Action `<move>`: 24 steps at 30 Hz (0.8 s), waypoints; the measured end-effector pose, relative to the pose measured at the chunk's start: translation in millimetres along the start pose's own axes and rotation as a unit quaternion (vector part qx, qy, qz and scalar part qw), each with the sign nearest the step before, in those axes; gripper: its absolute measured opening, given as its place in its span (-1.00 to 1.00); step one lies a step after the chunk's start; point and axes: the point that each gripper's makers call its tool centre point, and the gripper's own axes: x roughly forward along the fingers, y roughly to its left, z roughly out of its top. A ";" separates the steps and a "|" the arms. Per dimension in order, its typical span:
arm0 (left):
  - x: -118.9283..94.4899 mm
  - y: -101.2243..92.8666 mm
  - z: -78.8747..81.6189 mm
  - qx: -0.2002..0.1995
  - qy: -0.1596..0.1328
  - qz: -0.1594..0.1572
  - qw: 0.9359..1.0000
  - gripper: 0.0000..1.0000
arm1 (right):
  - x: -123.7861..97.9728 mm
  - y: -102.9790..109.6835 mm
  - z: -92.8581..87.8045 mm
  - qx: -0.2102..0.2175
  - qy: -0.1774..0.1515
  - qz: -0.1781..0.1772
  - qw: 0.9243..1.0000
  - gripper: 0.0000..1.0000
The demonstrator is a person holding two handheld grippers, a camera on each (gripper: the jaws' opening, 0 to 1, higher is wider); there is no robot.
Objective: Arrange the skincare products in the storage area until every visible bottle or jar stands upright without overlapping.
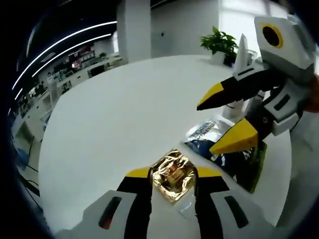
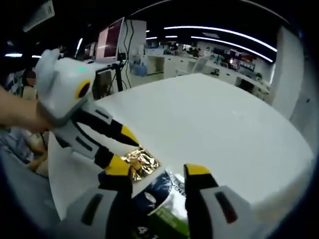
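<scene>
Nearest, in the left gripper view: left gripper (image 1: 172,174) with jaws parted wide around a gold foil packet (image 1: 173,182) lying flat on the table (image 1: 114,119), foil edges close to both inner faces but not clearly pinched. Just outside the right-hand jaw, a small clear scrap (image 1: 187,209), too blurred to identify. Further ahead and to the right of those jaws, the right gripper (image 1: 219,122), jaws spread and holding nothing, hovering over a blue-and-white pouch (image 1: 204,130) that overlaps a green box (image 1: 256,167). Far beyond, a potted plant (image 1: 219,42). Likely trouble from here: closing on thin, crinkled foil probably crumples or skids it rather than lifting it; sliding it forward could push it against the pouch and add overlap; two sets of jaws this near each other could collide. Added by the right gripper view: pouch (image 2: 164,191) and box (image 2: 167,226) directly between the right gripper's (image 2: 159,174) own open jaws, the packet (image 2: 142,162) just beyond the left-hand tip, the left gripper (image 2: 124,152) straddling it from the side, and a hand (image 2: 17,114) behind it. Added by the left gripper view alone: scrap and plant.
</scene>
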 end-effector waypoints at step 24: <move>-47.1 -48.1 9.4 -0.001 -0.004 0.006 1.000 -0.01 | -91.3 26.4 -5.5 0.018 -0.055 0.015 0.998 0.42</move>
